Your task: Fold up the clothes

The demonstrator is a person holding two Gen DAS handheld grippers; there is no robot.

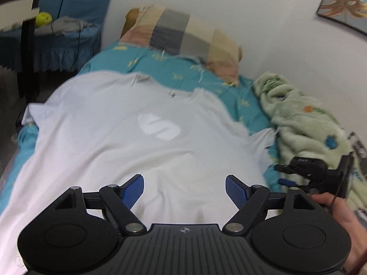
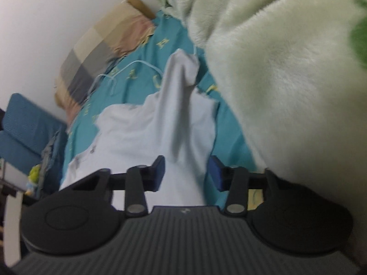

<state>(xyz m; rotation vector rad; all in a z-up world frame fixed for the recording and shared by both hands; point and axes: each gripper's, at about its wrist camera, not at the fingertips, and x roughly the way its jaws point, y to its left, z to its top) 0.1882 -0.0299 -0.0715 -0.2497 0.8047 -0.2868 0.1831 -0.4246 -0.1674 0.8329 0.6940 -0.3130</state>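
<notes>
A white T-shirt (image 1: 128, 142) with a pale logo lies spread face up on the teal bed sheet (image 1: 146, 61), collar toward the pillow. My left gripper (image 1: 184, 189) is open just above the shirt's lower middle, holding nothing. My right gripper (image 2: 187, 173) is open at the shirt's right edge; a raised fold of the white shirt (image 2: 181, 105) runs up between its blue pads (image 2: 160, 171) without being pinched. The right gripper also shows in the left wrist view (image 1: 298, 171), low at the shirt's right side.
A checked pillow (image 1: 181, 36) lies at the head of the bed against the white wall. A fluffy pale green blanket (image 2: 286, 80) is heaped along the right, close to my right gripper. A blue-covered table (image 1: 64, 39) with a yellow toy stands at far left.
</notes>
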